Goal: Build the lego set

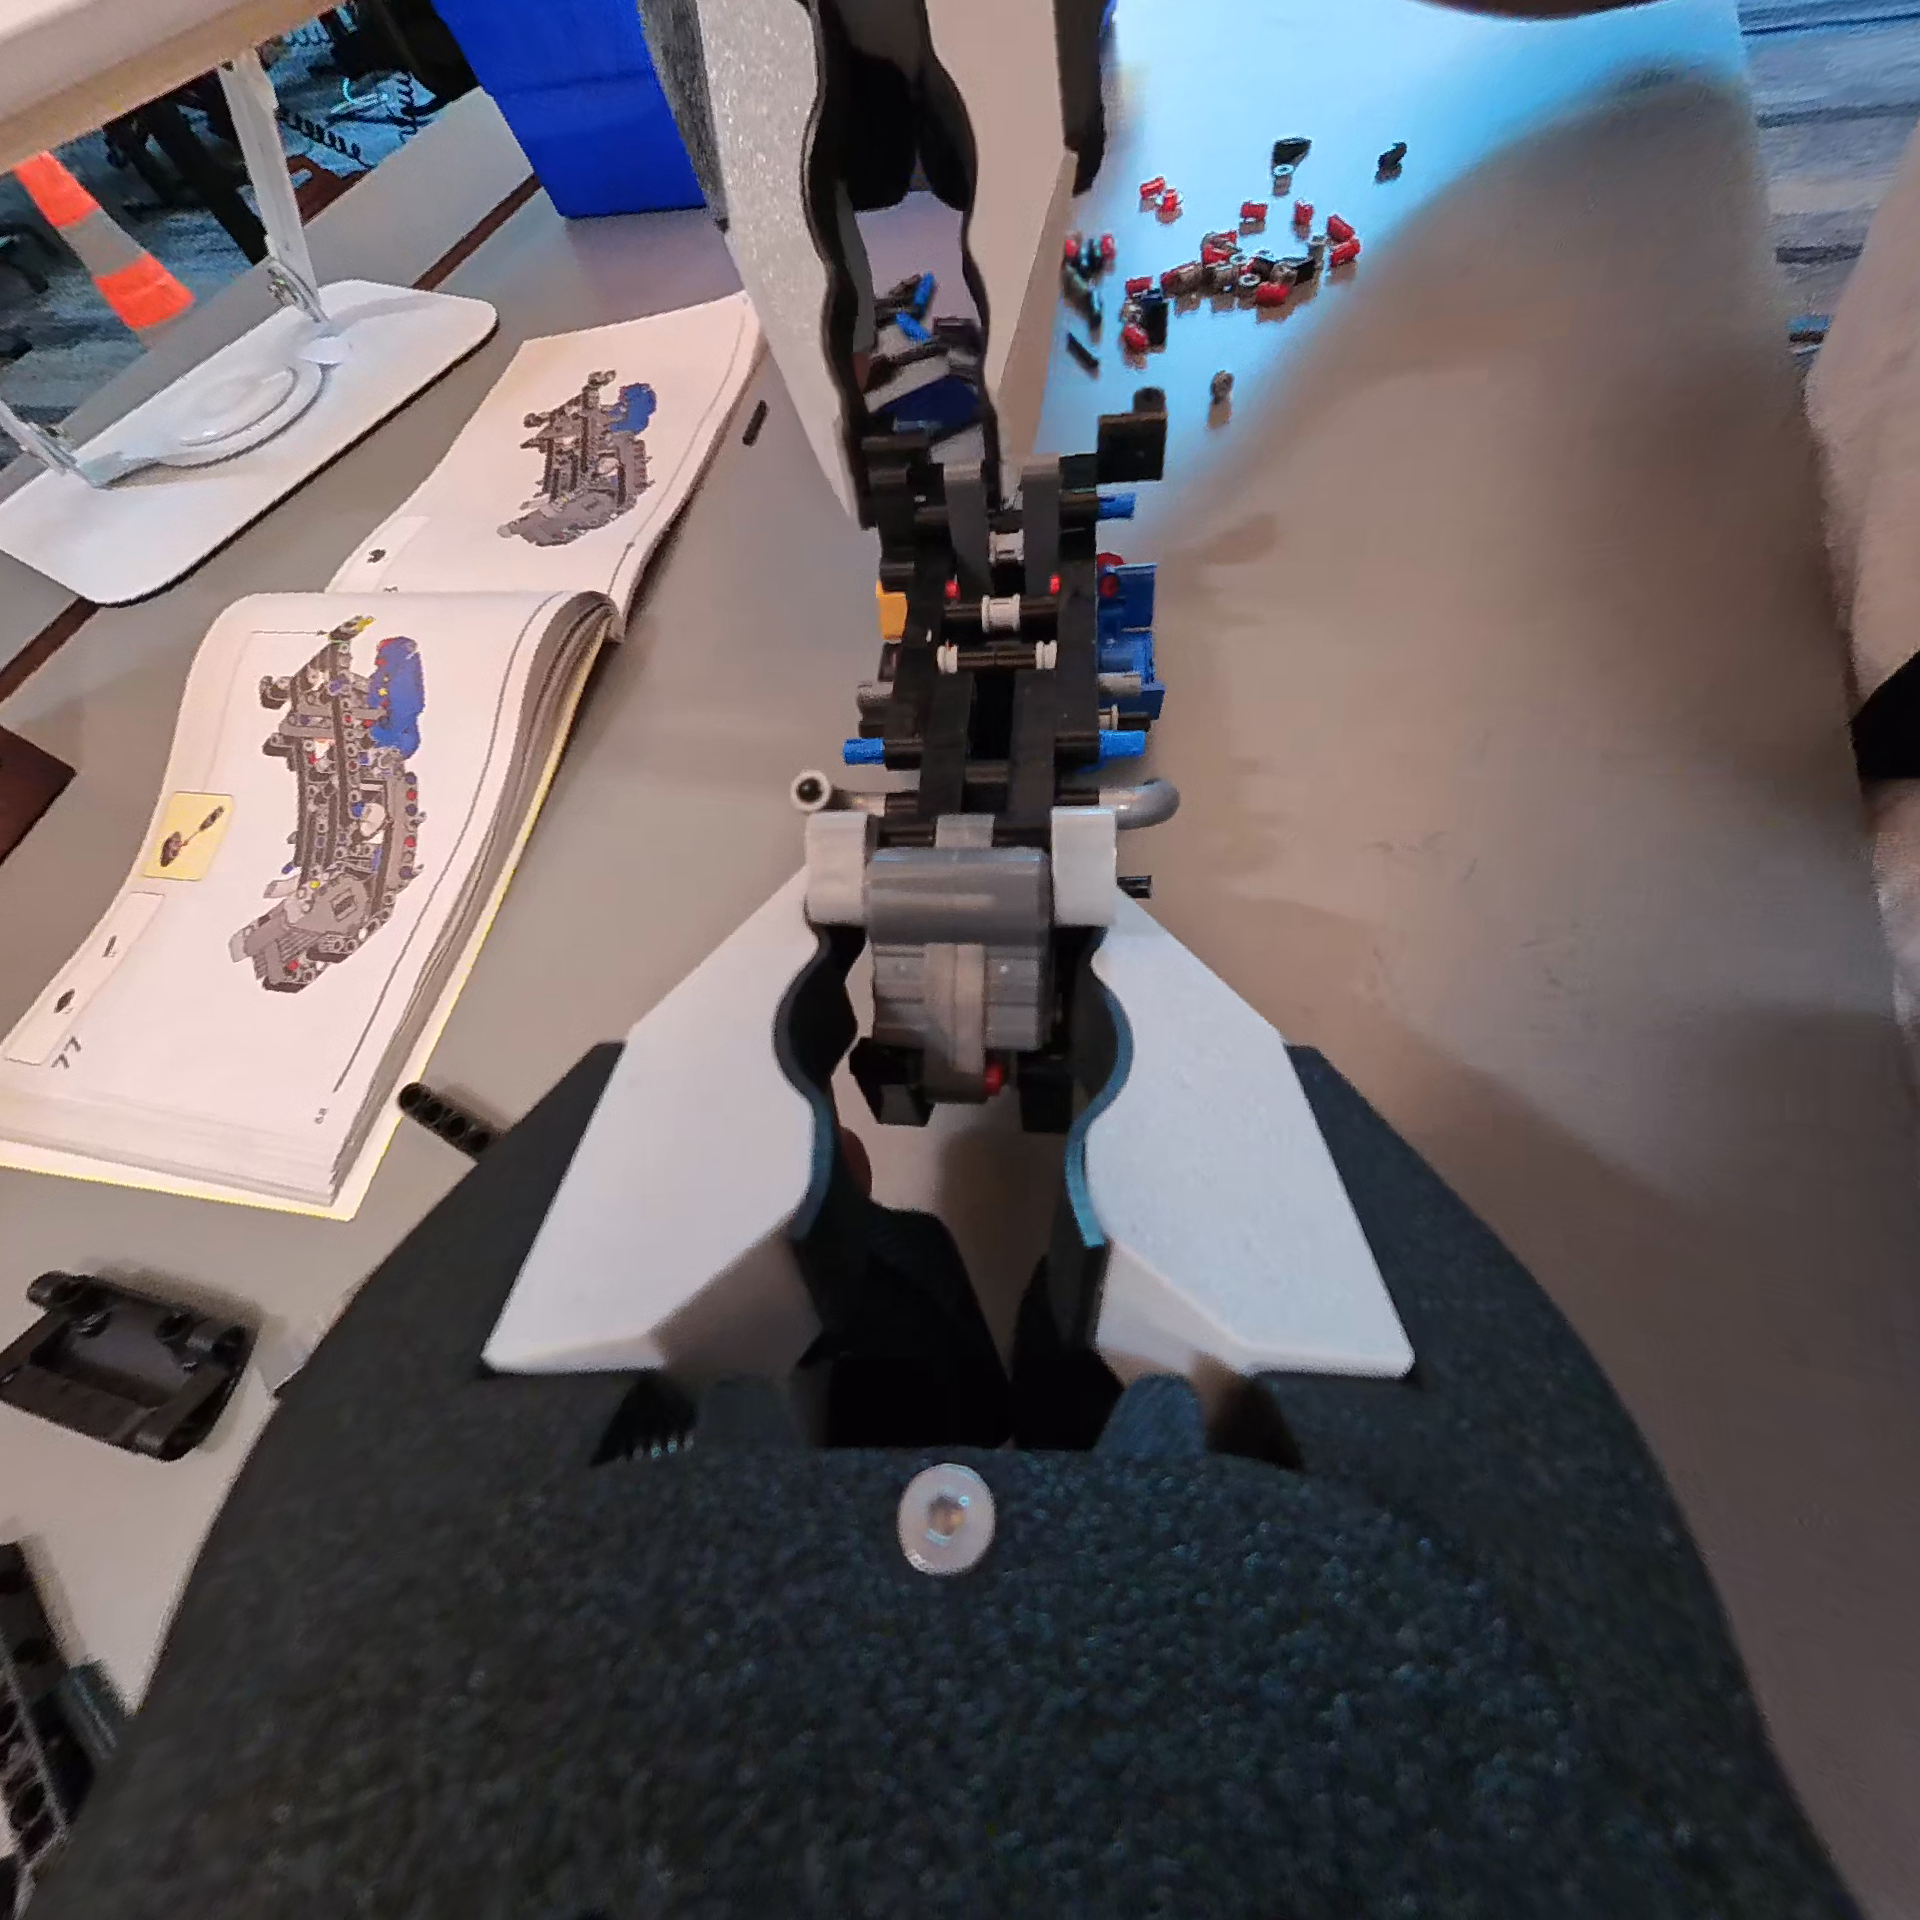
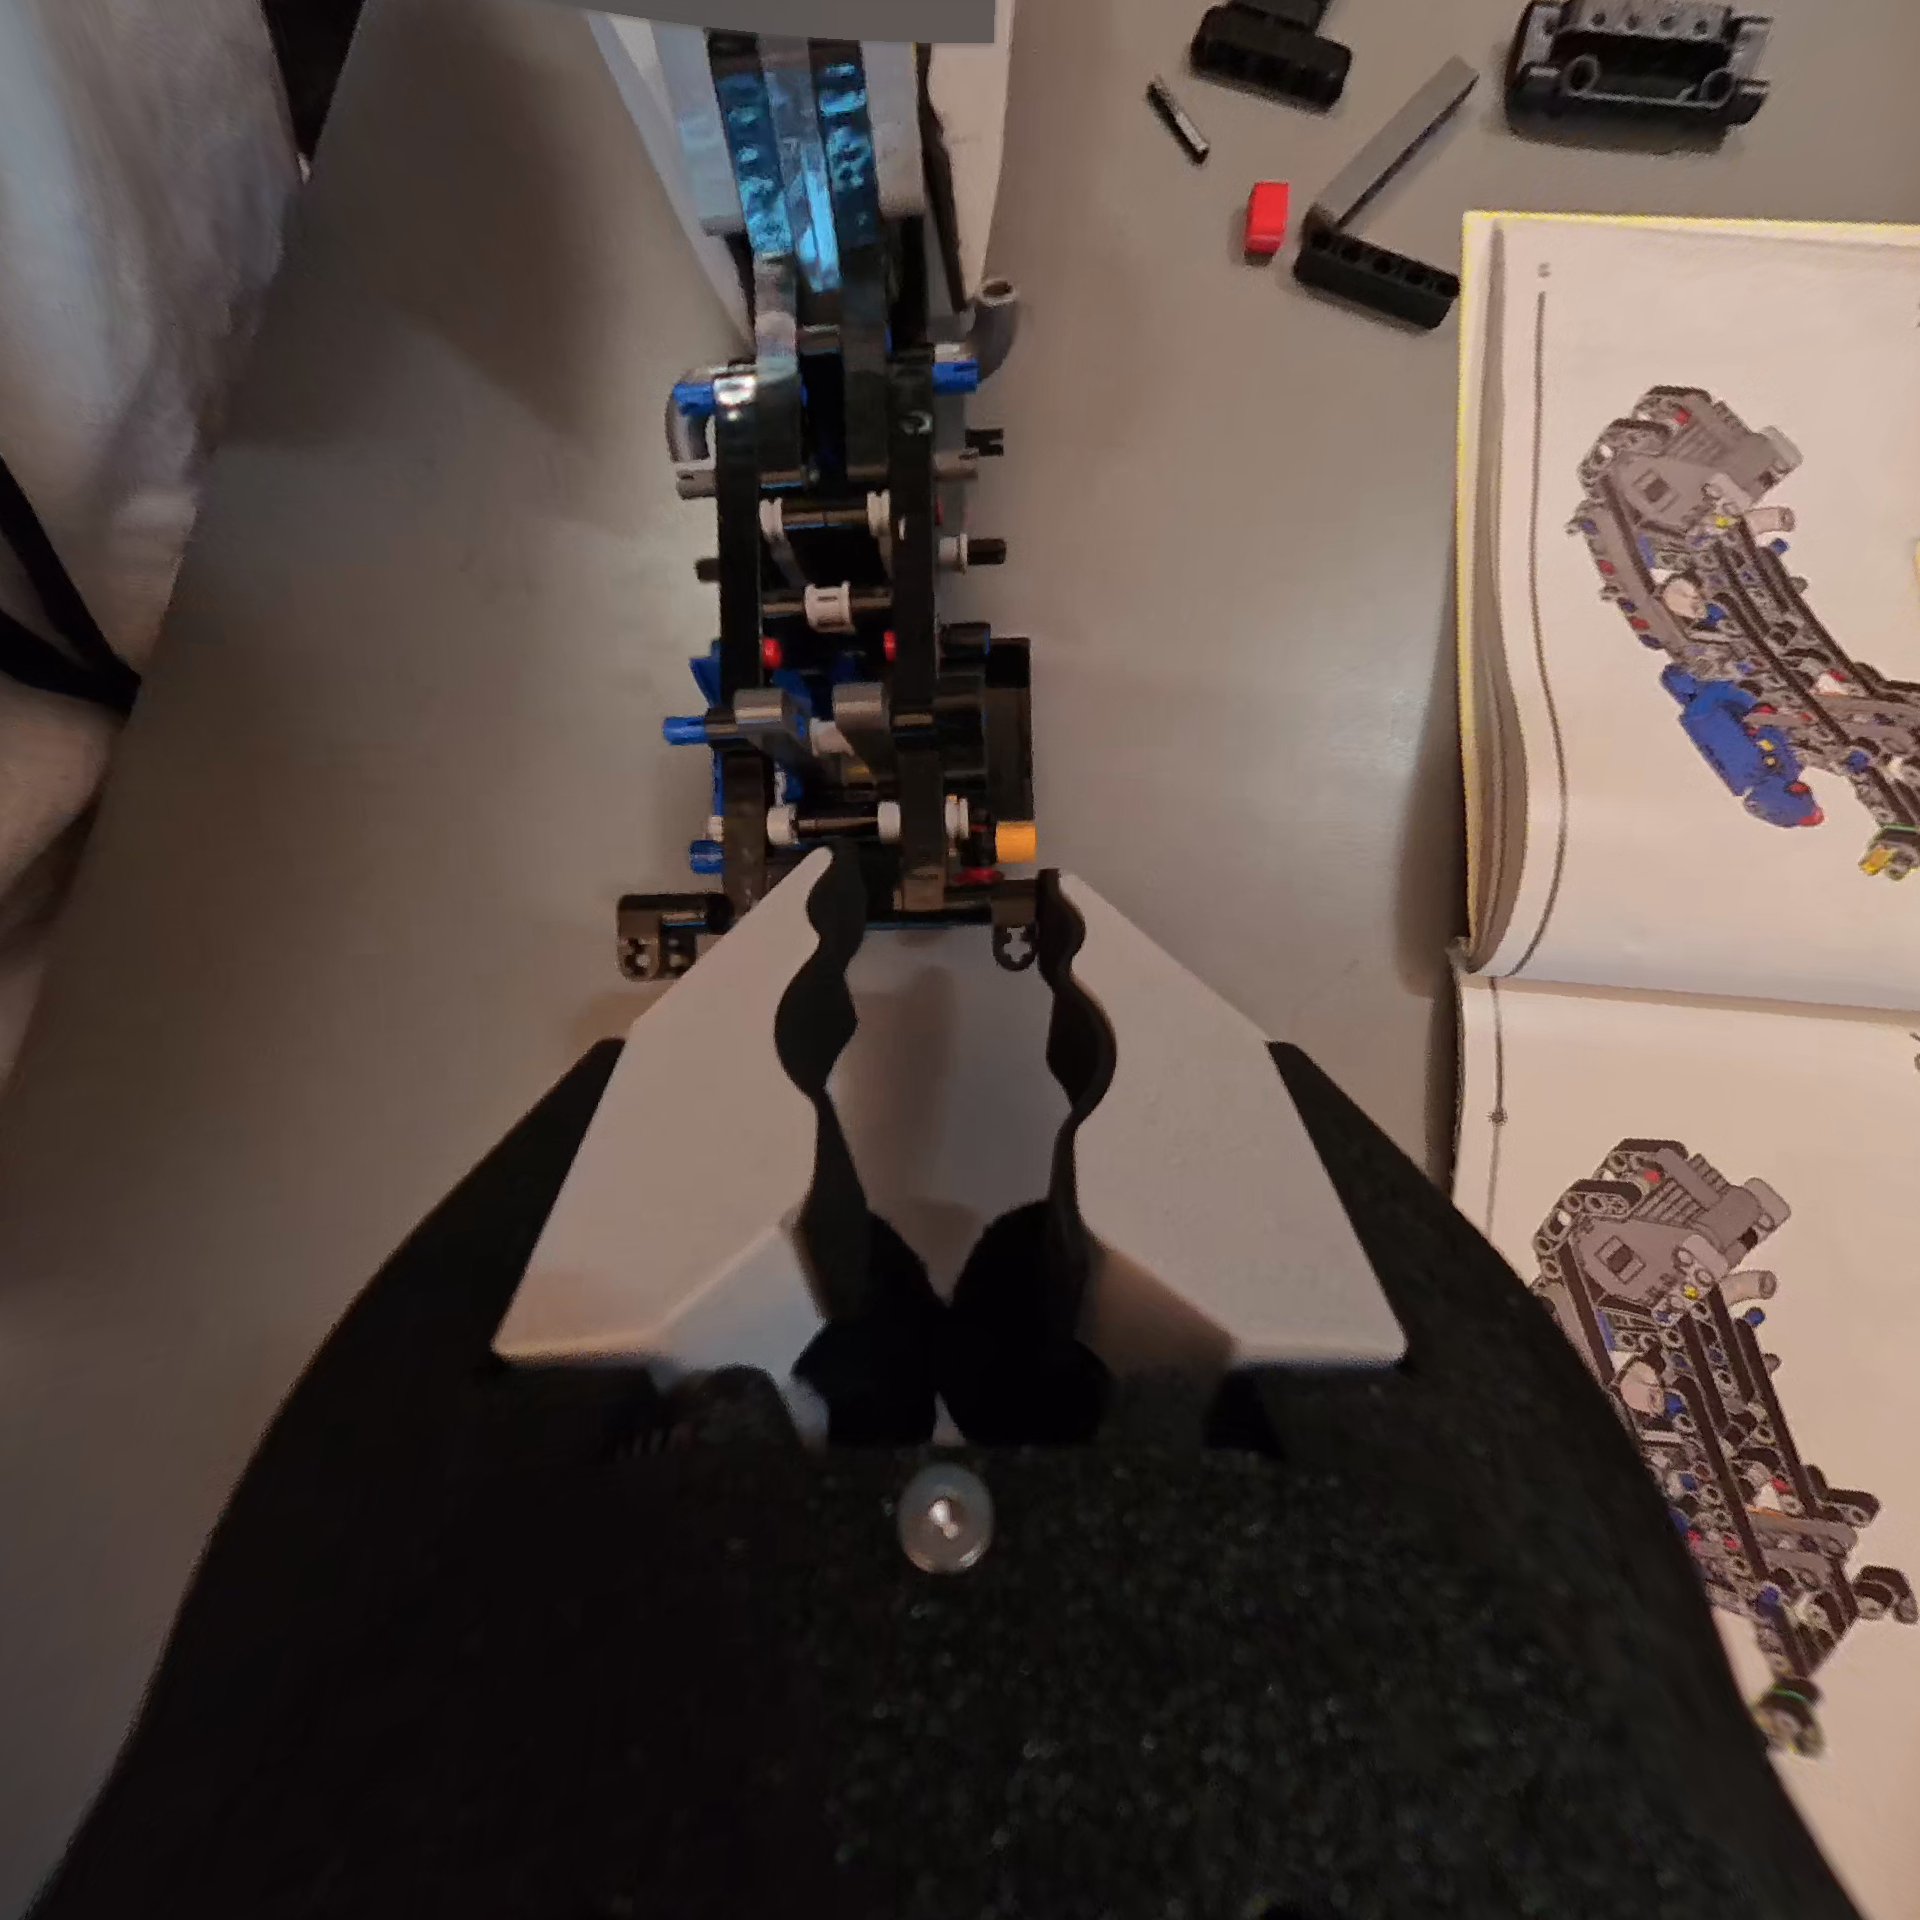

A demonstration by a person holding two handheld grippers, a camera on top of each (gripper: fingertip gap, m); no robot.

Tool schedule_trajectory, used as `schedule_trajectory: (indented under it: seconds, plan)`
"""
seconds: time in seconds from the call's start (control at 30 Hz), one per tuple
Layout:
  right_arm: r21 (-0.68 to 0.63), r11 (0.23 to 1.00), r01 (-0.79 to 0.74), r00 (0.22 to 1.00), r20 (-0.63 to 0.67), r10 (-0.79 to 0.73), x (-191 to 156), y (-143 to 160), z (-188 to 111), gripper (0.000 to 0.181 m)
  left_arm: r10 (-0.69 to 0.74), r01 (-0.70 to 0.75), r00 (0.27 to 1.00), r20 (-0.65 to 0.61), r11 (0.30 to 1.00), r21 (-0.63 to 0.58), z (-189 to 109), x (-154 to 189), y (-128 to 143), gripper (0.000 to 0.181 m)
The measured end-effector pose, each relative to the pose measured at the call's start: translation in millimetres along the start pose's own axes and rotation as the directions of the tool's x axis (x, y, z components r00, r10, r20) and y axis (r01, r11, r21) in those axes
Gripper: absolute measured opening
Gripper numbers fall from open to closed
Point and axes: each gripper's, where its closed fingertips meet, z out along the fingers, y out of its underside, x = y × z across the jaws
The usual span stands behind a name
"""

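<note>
In the left wrist view the left gripper's fingers (image 1: 717,1122) cover the near end of the lego model (image 1: 987,707), so the contact there cannot be made out. Its far end runs between the right gripper's fingers (image 1: 790,208), whose upper part the top edge cuts off. The loose red and black pieces (image 1: 1236,265) are too small to tell apart. In the right wrist view the instruction booklet (image 2: 1704,727) is cut by the right edge, and the pale cloth (image 2: 114,312) at left is blurred.
</note>
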Motion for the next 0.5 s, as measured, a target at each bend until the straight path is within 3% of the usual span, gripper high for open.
schedule_trajectory:
  seconds: [0.1, 0.23, 0.33, 0.43, 0.5]
  plan:
    - [0.044, 0.999, -0.030, 0.999, 0.021, 0.030, -1, -1, -1, 0.036, 0.007, -0.007, 1.000, 0.001, 1.000, 0.001, 0, 0, 0, 0.036]
    - [0.131, 0.991, -0.027, 1.000, 0.004, 0.026, 5, -3, -13, 0.059, 0.013, -0.013, 1.000, -0.010, 1.000, -0.005, 0, 2, 1, 0.031]
    - [0.219, 0.974, -0.053, 0.997, 0.070, 0.038, -13, -1, -17, 0.095, 0.022, -0.022, 1.000, -0.015, 1.000, -0.008, 0, 3, 2, 0.030]
    - [0.262, 0.963, -0.061, 0.998, 0.050, 0.050, -26, 1, -12, 0.107, 0.023, -0.023, 1.000, -0.006, 1.000, -0.010, 0, 3, 2, 0.029]
    - [0.265, 0.964, -0.018, 0.999, -0.031, 0.027, -28, 2, -12, 0.113, 0.048, -0.048, 0.999, -0.001, 0.999, -0.008, 0, 4, 2, 0.028]
